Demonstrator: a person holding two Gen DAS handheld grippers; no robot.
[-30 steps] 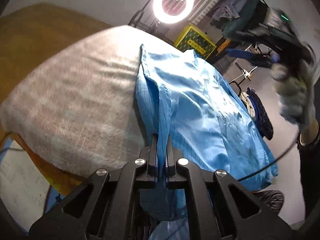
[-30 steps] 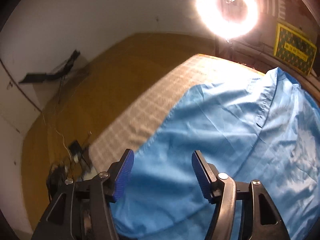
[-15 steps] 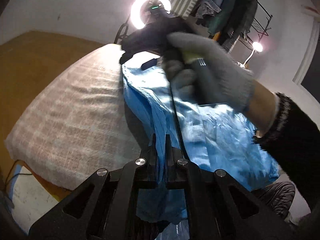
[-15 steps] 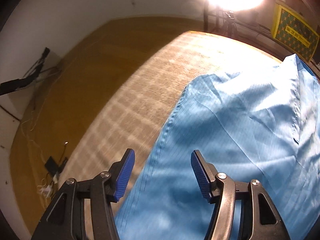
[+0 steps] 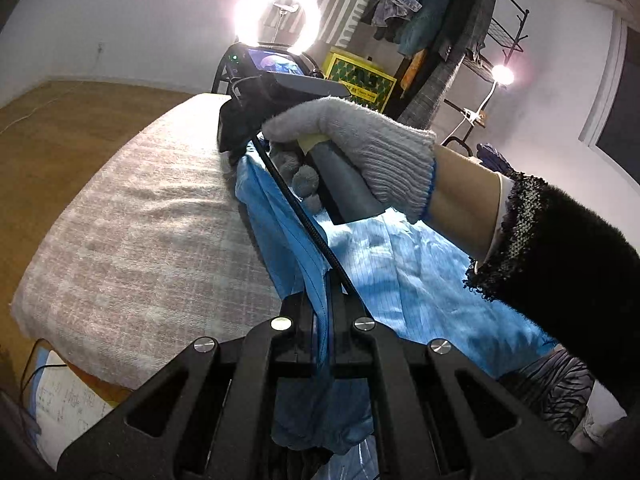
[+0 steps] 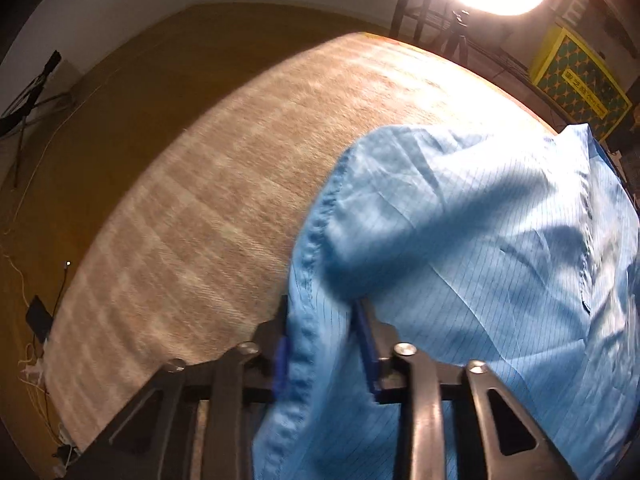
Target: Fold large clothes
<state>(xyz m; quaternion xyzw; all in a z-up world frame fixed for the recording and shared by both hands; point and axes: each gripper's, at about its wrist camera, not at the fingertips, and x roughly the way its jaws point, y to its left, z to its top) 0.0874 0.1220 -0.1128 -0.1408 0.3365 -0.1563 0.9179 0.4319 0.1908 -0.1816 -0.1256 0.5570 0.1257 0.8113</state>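
Observation:
A large light-blue pinstriped garment (image 5: 404, 272) lies on a table covered with a beige checked blanket (image 5: 152, 240). My left gripper (image 5: 320, 308) is shut on a fold of the garment's edge at the near side. In the right wrist view the garment (image 6: 480, 248) has its hemmed edge bunched between my right gripper's (image 6: 326, 344) blue pads, which have closed in on it. The right gripper's body, held by a grey-gloved hand (image 5: 360, 148), shows in the left wrist view further along the same edge.
The blanket (image 6: 208, 216) leaves the table's left half bare of clothes. A ring light (image 5: 278, 16), a yellow crate (image 5: 358, 80) and a clothes rack (image 5: 440, 20) stand beyond the far end. Brown floor (image 6: 120, 92) with cables lies to the left.
My right gripper moved down onto the garment's hemmed edge and its jaws narrowed around the cloth. The left gripper kept its hold on the fold.

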